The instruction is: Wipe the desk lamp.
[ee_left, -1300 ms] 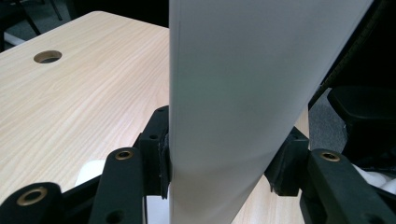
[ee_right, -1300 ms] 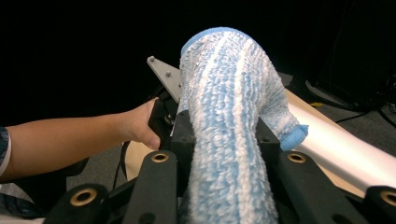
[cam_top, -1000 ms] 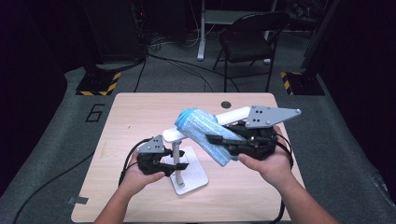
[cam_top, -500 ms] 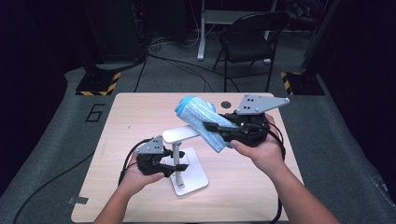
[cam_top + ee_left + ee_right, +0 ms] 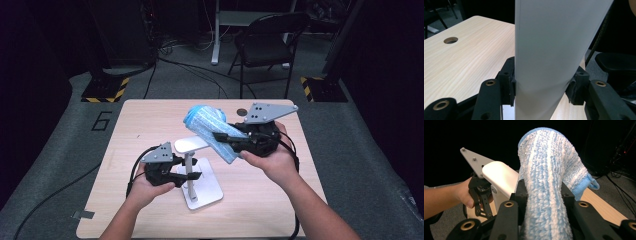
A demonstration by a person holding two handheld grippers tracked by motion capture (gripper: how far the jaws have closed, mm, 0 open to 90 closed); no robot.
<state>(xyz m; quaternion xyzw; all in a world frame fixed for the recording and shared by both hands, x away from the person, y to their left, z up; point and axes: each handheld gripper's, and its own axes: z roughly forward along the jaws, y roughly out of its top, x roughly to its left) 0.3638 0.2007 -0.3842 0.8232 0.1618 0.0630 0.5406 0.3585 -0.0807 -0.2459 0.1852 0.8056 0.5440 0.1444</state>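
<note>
A blue-and-white striped fluffy towel [image 5: 212, 131], rolled into a thick tube, hangs tilted above the middle of the table, its rounded end pointing to about 11 o'clock and its lower end to 5 o'clock. At 7 o'clock from it, just beside it, stands a white stand [image 5: 192, 170]: a flat square base, a slim upright post, and a rounded top pad

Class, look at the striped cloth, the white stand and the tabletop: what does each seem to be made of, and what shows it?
Cloth: probably terry or microfibre, with fuzzy looped pile in blue and white stripes. Stand: smooth matt white, likely painted metal or plastic; the look leaves it open. Tabletop: pale wood grain, perhaps laminate, with a flat, even, low-sheen surface.
</note>
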